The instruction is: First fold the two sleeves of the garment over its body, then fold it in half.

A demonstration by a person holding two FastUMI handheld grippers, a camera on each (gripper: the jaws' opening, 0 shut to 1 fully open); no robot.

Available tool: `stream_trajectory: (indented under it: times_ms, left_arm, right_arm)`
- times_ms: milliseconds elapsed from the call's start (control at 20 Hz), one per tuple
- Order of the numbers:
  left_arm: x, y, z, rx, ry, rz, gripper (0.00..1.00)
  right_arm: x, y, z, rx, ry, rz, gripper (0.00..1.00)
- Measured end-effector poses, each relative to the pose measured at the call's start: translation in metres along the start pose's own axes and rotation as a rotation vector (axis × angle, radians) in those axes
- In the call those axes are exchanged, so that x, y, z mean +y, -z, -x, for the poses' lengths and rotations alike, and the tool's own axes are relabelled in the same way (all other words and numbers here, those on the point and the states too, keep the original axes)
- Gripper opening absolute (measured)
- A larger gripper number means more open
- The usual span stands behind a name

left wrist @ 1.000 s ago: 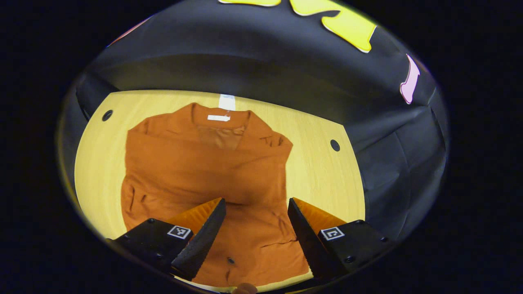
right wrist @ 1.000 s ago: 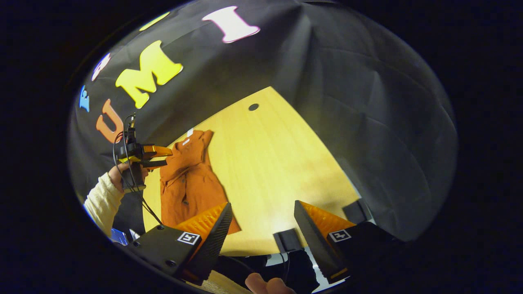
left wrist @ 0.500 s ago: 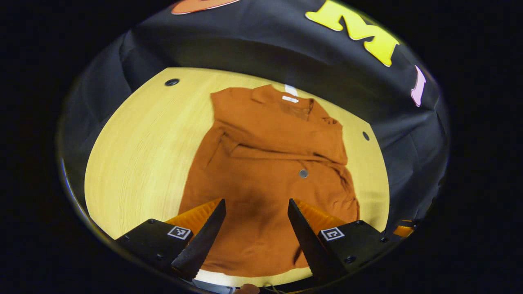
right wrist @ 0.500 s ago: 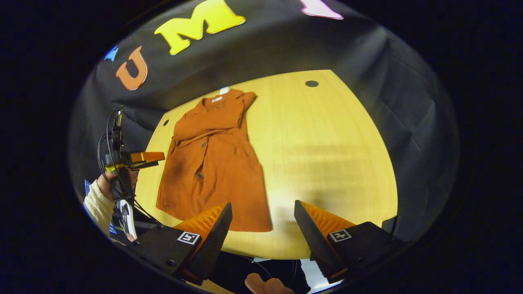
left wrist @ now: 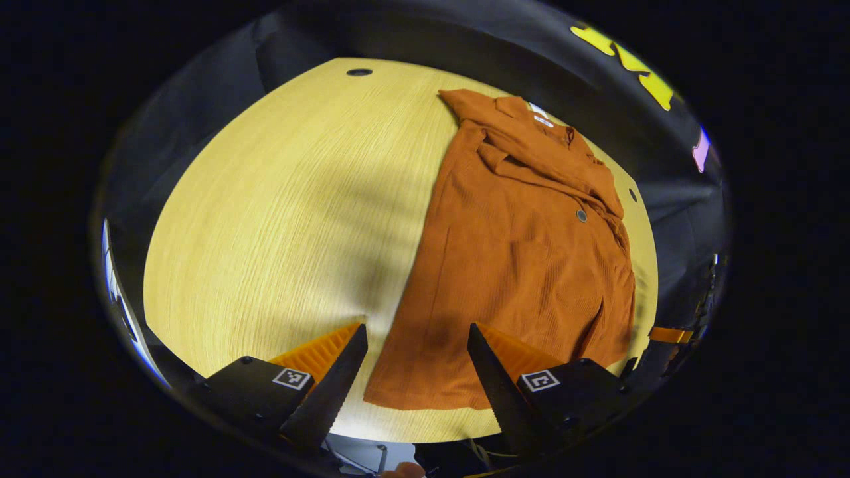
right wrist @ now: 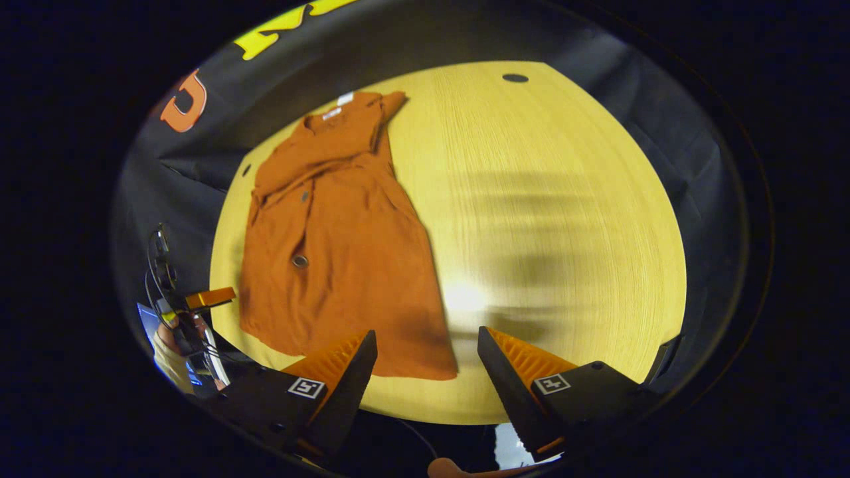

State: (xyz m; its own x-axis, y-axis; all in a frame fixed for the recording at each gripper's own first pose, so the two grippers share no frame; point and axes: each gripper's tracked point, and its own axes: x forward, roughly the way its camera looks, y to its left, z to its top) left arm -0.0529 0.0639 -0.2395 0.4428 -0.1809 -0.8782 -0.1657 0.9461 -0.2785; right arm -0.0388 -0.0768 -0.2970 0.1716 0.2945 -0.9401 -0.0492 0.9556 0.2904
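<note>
**Both grippers open and empty above the near hem**

Your left gripper [left wrist: 415, 372] hangs with its jaws spread wide and nothing between them. In the left gripper view, the rust-orange button-front garment [left wrist: 524, 259] lies flat on the wooden table [left wrist: 279, 212], ahead of the gripper and to the right of it; the hem's near left corner sits between the two fingers, below them and apart from them.

Your right gripper [right wrist: 425, 375] is likewise wide open and holds nothing. In the right gripper view, the garment [right wrist: 332, 245] lies ahead and to the left, its near right hem corner just beside the left finger [right wrist: 345, 382]; contact cannot be confirmed.

The garment's long axis runs from the near table edge away toward the booth's wall, collar and white neck label [left wrist: 543, 121] at the far end, hem nearest you. Both sleeves lie folded across the upper body. Two buttons [right wrist: 300, 261] show down the front.

At the left edge of the right gripper view, your left gripper [right wrist: 199, 302] shows beside the table's near left side.
</note>
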Motion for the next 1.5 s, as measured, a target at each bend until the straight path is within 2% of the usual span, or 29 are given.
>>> stream_trajectory:
  times_ms: [150, 200, 350, 400, 450, 550, 600, 700, 750, 800, 850, 900, 950, 1000, 1050, 1100, 1150, 1200, 1250, 1300, 1350, 1400, 1450, 1500]
  left_arm:
    - [0.007, 0.016, -0.009, 0.091, 0.05, 0.057, 0.99]
    - [0.007, 0.015, -0.009, 0.093, 0.068, 0.045, 0.99]
    - [0.003, 0.031, -0.004, 0.217, 0.141, 0.01, 0.95]
    - [0.001, 0.041, -0.001, 0.275, 0.162, 0.017, 1.0]
    - [-0.004, 0.051, 0.005, 0.333, 0.182, 0.016, 0.92]
    - [-0.009, 0.059, 0.01, 0.355, 0.196, -0.031, 0.9]
    - [-0.011, 0.065, 0.012, 0.372, 0.191, -0.043, 0.99]
    - [-0.012, 0.073, 0.014, 0.398, 0.166, -0.075, 0.84]
    - [-0.013, 0.071, 0.009, 0.403, 0.158, -0.095, 0.79]
    - [-0.018, 0.071, 0.01, 0.408, 0.145, -0.112, 0.79]
    - [-0.016, 0.07, 0.01, 0.4, 0.119, -0.13, 0.76]
    - [-0.007, 0.073, 0.008, 0.407, 0.069, -0.154, 0.89]
    - [-0.006, 0.068, 0.008, 0.385, 0.04, -0.175, 0.6]
    - [-0.005, 0.071, 0.007, 0.383, 0.021, -0.191, 0.59]
    - [-0.004, 0.073, 0.004, 0.366, 0.006, -0.209, 0.51]
    - [-0.005, 0.073, 0.001, 0.356, -0.008, -0.226, 0.49]
    - [-0.006, 0.073, -0.003, 0.345, -0.02, -0.234, 0.53]
    - [-0.007, 0.073, -0.006, 0.334, -0.034, -0.238, 0.48]
    - [-0.008, 0.072, -0.008, 0.328, -0.047, -0.241, 0.53]
    - [-0.01, 0.072, -0.01, 0.327, -0.057, -0.245, 0.53]
    - [-0.01, 0.071, -0.013, 0.326, -0.081, -0.247, 0.53]
    - [-0.013, 0.07, -0.014, 0.324, -0.092, -0.248, 0.45]
    - [-0.014, 0.069, -0.015, 0.331, -0.114, -0.252, 0.44]
    - [-0.016, 0.068, -0.016, 0.334, -0.129, -0.256, 0.37]
  right_arm:
    - [-0.023, 0.012, -0.013, 0.063, 0.011, 0.012, 0.97]
    - [-0.026, 0.015, -0.014, 0.074, -0.004, 0.005, 0.97]
    - [-0.017, 0.016, -0.021, 0.12, -0.104, -0.07, 0.97]
    - [-0.014, 0.017, -0.025, 0.139, -0.132, -0.085, 0.97]
    - [-0.012, 0.015, -0.027, 0.158, -0.168, -0.091, 0.92]
    - [-0.005, 0.014, -0.026, 0.186, -0.231, -0.084, 0.94]
    - [0.0, 0.018, -0.025, 0.214, -0.268, -0.081, 0.95]
    - [0.015, 0.024, -0.028, 0.266, -0.309, -0.106, 0.96]
    - [0.019, 0.026, -0.03, 0.27, -0.309, -0.093, 0.95]
    - [0.023, 0.03, -0.033, 0.27, -0.302, -0.075, 0.95]
    - [0.026, 0.032, -0.032, 0.269, -0.302, -0.058, 0.9]
    - [0.03, 0.034, -0.036, 0.268, -0.298, -0.042, 0.85]
    - [0.03, 0.034, -0.038, 0.271, -0.284, -0.03, 0.81]
    - [0.029, 0.035, -0.039, 0.271, -0.268, -0.028, 0.79]
    - [0.028, 0.036, -0.042, 0.276, -0.255, -0.03, 0.63]
    - [0.029, 0.035, -0.043, 0.278, -0.26, -0.04, 0.59]
    - [0.031, 0.034, -0.043, 0.282, -0.267, -0.052, 0.46]
    - [0.034, 0.036, -0.044, 0.283, -0.276, -0.057, 0.45]
    - [0.035, 0.036, -0.046, 0.278, -0.272, -0.045, 0.45]
    - [0.031, 0.035, -0.051, 0.267, -0.246, -0.023, 0.46]
    - [0.033, 0.036, -0.051, 0.256, -0.245, -0.017, 0.31]
    - [0.036, 0.037, -0.052, 0.253, -0.245, -0.013, 0.16]
    - [0.037, 0.036, -0.052, 0.246, -0.241, -0.008, 0.16]
    - [0.039, 0.037, -0.053, 0.239, -0.241, 0.0, 0.16]
